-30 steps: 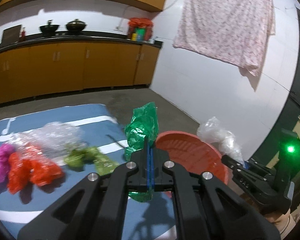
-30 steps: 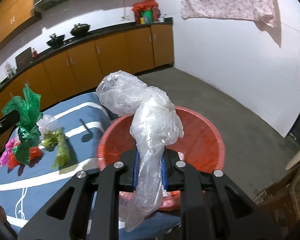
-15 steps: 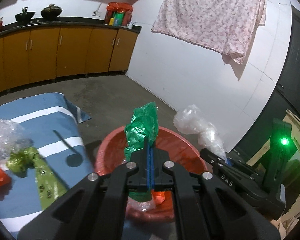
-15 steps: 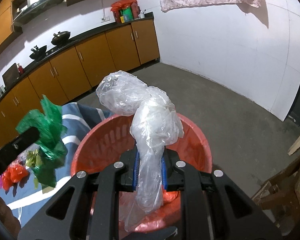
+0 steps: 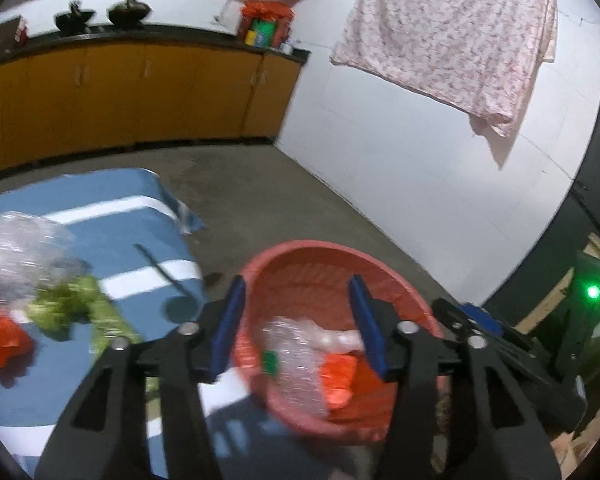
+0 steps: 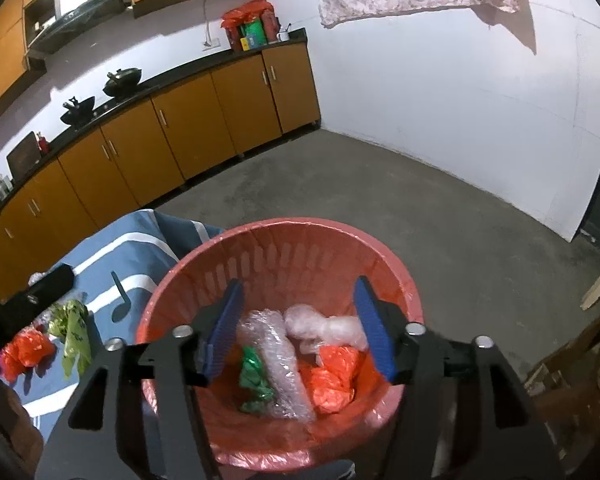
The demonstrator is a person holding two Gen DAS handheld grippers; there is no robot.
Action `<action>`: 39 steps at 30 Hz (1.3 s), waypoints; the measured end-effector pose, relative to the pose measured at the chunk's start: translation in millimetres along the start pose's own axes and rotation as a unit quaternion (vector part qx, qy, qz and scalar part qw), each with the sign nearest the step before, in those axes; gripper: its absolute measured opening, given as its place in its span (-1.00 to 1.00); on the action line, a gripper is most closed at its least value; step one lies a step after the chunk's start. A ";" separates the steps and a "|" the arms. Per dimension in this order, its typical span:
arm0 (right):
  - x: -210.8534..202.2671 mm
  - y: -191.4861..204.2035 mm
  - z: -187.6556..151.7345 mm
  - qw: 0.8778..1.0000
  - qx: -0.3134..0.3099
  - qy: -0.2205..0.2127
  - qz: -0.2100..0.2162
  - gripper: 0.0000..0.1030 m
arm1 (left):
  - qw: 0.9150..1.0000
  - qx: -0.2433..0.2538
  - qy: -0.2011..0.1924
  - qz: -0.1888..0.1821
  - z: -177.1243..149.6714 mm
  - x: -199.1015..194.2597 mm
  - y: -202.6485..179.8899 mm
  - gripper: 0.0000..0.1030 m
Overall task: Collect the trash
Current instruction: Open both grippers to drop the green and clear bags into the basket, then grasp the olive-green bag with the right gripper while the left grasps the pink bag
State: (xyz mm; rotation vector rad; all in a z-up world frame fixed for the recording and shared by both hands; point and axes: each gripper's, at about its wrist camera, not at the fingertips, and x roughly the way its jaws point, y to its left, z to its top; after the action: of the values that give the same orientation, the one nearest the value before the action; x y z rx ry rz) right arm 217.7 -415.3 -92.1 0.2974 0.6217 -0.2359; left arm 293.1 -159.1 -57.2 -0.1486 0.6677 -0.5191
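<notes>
Right wrist view: my right hand-held gripper (image 6: 296, 326) spread wide, empty, above red basket (image 6: 396, 276); clear bag (image 6: 328, 330), green bag (image 6: 254, 378) inside. Left hand-held gripper (image 5: 296, 322) likewise wide, empty.

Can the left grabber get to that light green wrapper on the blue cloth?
Probably yes. The left gripper is open and empty, and the light green wrapper lies uncovered on the blue cloth just to its left, beside the red basket.
</notes>
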 end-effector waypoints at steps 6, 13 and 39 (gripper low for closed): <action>-15.0 16.1 -8.8 1.000 -0.014 -0.019 0.005 0.71 | 0.996 0.019 -0.031 0.081 -15.1 -44.9 25.8 0.61; -20.3 61.2 -20.0 0.998 -0.060 -0.018 0.029 0.76 | 0.985 0.026 -0.044 0.168 -39.5 -92.1 62.9 0.69; 39.5 234.0 -47.1 0.972 -0.189 0.056 0.125 0.30 | 0.925 -0.108 -0.039 0.362 -70.9 -194.3 269.5 0.73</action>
State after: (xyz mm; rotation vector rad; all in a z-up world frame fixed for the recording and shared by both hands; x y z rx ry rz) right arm 294.8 -186.3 -105.0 0.0188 0.7199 0.1441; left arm 230.6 173.7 -84.4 -0.1164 0.6477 0.2744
